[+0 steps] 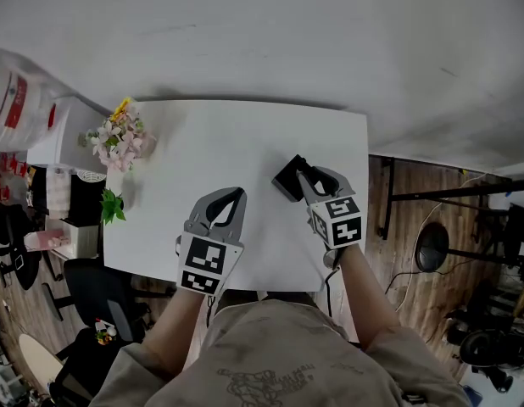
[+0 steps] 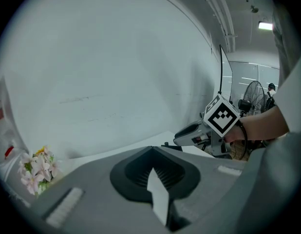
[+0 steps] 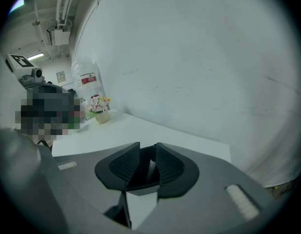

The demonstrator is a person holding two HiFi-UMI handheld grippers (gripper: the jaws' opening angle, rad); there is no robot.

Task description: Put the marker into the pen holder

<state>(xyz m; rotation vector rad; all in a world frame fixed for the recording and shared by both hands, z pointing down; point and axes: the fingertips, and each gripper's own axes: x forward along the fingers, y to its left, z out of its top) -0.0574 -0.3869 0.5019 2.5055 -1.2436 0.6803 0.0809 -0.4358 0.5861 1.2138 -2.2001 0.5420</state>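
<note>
right hand-held gripper [image 1: 306, 173]: released, jaws spread, one on either side of the holder [image 1: 287, 180]
marker [image 3: 152, 164]: seemingly the slim pale stick upright in the holder, at 1 o'clock on the counter [image 1: 245, 134]; too small to be sure
left hand-held gripper [image 1: 238, 193]: clenched, empty, at 8 o'clock of the holder, apart from it
step: letting go, probably nearly finished
doing it well: keep the jaws wide and draw back toward 5 o'clock along their own line, with no sideways sweep, or a pad may tip the holder

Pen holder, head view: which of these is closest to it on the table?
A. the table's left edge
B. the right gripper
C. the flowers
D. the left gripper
B: the right gripper has its tips right at the black pen holder, while the left gripper sits apart from it and the flowers stand at the far left corner.
</note>
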